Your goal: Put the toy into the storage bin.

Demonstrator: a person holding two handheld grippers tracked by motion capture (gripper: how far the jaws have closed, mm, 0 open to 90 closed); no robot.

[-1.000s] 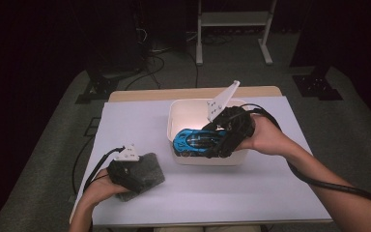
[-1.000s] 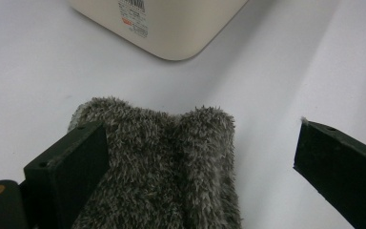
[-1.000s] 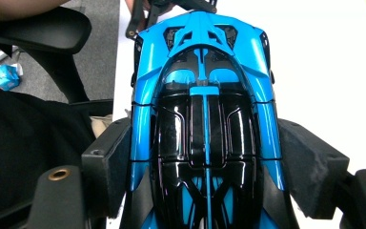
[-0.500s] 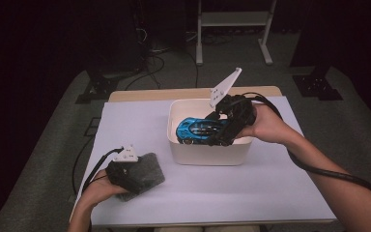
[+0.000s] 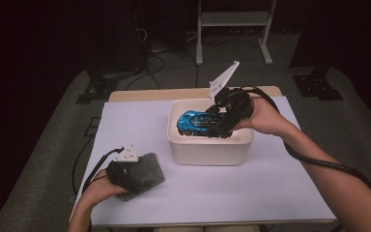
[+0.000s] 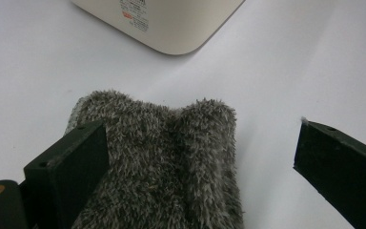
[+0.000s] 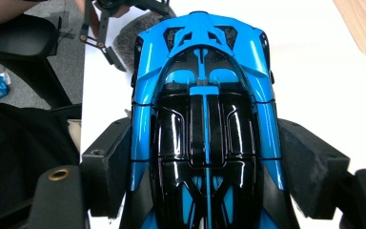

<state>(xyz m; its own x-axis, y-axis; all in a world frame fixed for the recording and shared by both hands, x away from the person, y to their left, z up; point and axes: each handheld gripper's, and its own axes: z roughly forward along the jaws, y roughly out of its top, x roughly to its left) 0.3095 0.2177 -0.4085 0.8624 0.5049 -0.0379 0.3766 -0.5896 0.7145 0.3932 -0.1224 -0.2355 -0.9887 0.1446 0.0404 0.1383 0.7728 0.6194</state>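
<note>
Since second ago, right gripper (image 5: 224,121) carries blue toy car (image 5: 200,123) from box's near-right edge back over white box (image 5: 207,150); car now sits slightly deeper, roughly level, nose toward person's left. Likely placing car in box, or lifting it out; cannot tell which. Jaws clamp car's flanks, seen in right gripper view (image 7: 205,143). Right forearm reaches in from right, wrist bent inward. Left gripper (image 5: 125,169) rests on grey fuzzy cloth (image 6: 162,162), jaws wide apart, gripping nothing.
</note>
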